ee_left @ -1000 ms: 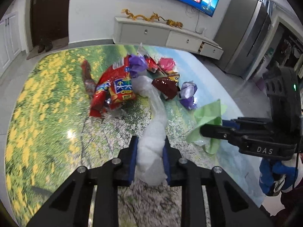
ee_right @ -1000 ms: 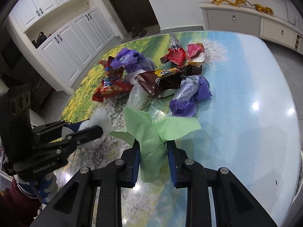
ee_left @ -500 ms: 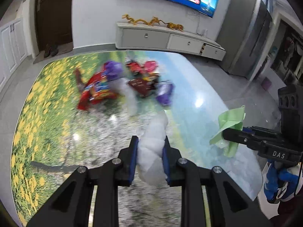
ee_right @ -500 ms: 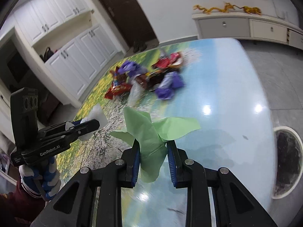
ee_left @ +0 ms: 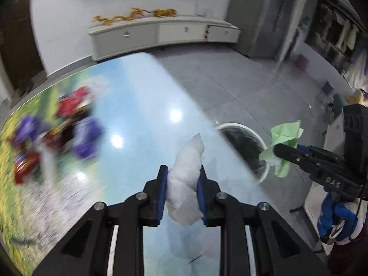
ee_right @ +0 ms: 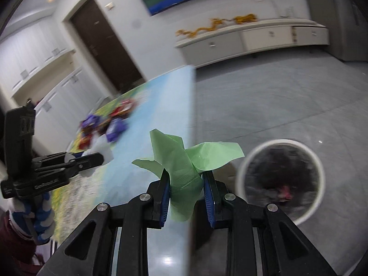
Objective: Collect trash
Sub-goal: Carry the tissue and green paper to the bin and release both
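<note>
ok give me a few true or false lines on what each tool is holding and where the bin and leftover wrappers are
1. The left tool grips a white crumpled tissue. True.
2. The right tool is empty. False: it clamps a green paper.
3. The white-rimmed bin stands on the table. False: it is on the floor beside the table.
4. Colourful wrappers lie on the table. True.
</note>
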{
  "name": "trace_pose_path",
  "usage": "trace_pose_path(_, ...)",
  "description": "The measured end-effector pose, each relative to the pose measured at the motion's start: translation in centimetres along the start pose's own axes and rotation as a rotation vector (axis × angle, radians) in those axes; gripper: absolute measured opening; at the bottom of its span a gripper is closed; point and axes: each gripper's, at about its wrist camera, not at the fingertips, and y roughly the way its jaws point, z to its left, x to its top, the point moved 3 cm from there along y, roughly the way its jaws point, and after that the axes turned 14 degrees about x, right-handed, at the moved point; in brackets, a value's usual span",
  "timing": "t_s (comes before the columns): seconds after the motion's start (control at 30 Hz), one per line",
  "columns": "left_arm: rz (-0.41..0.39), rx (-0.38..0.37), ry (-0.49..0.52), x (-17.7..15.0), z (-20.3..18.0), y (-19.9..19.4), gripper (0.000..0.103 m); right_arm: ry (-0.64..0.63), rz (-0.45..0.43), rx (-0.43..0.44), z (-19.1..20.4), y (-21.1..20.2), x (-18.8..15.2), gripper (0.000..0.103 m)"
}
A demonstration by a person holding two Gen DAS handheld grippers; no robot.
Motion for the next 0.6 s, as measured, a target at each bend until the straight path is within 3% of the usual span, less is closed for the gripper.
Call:
trace_pose_path(0.23, 0.028, -0.083, 0.097, 4.0, -7.4, 3.8, 0.023, 0.111, -0.019, -0.122, -7.2, -1.2, 0.3, 0.029)
trace_pose_path(0.6, 0.129, -0.181, 0.192, 7.7, -16.3, 10.4, 0.027, 0.201, 0.029, -0.218, -14.2, 1.8, 1.3, 0.032)
